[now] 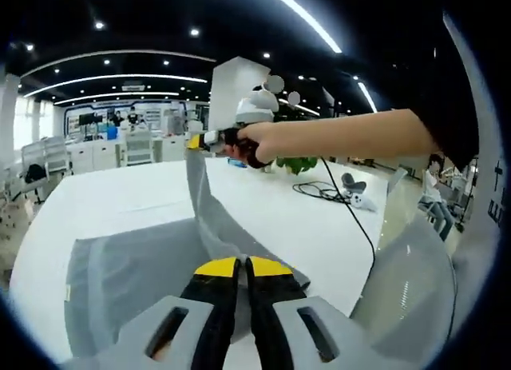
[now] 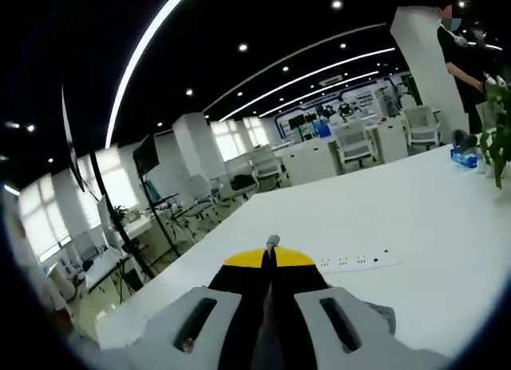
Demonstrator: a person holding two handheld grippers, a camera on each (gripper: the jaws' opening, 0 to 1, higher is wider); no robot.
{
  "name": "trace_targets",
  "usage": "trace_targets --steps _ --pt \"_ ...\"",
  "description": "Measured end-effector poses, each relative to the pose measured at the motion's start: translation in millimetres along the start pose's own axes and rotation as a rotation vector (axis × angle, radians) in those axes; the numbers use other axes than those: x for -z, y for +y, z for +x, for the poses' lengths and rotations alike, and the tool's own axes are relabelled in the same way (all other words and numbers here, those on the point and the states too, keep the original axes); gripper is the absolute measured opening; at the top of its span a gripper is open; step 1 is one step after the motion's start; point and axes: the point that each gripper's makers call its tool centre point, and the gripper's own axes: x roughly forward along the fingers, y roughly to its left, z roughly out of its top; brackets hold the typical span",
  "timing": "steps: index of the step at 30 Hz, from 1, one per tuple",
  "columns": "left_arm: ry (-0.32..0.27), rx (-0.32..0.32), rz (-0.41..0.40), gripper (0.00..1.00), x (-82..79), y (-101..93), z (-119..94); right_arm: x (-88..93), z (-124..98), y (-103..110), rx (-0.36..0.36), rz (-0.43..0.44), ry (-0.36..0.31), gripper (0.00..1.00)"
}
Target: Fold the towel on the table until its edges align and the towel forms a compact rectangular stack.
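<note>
The grey towel [image 1: 120, 278] lies partly on the white table [image 1: 120, 202], and one strip of it rises taut from the near edge to the far one. My left gripper [image 1: 243, 266] is shut on the towel's near edge, its yellow tips pressed together. My right gripper [image 1: 201, 141], held in a person's hand, is raised above the table and shut on the towel's upper corner. In the right gripper view the right gripper [image 2: 271, 254] is shut, with a sliver of the grey towel [image 2: 273, 241] sticking out between its tips.
A white power strip [image 2: 359, 262] lies on the table ahead of the right gripper. A black cable [image 1: 335, 196] and a small white device [image 1: 355, 196] sit at the table's far right, near a green plant [image 1: 297, 164]. A person [image 2: 465, 58] stands beyond the table.
</note>
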Motion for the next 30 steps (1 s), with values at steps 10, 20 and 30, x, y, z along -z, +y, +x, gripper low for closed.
trace_targets --steps 10,20,30 --pt "-0.034 -0.086 -0.047 0.04 -0.6 35.7 -30 -1.2 17 51 -0.098 -0.049 -0.018 0.00" --pt "-0.075 -0.165 -0.088 0.03 -3.1 60.3 -52 2.8 43 84 -0.152 -0.057 -0.001 0.00" --pt "-0.086 -0.260 -0.110 0.04 4.5 78.6 -76 11.0 54 119 -0.196 -0.059 0.009 0.00"
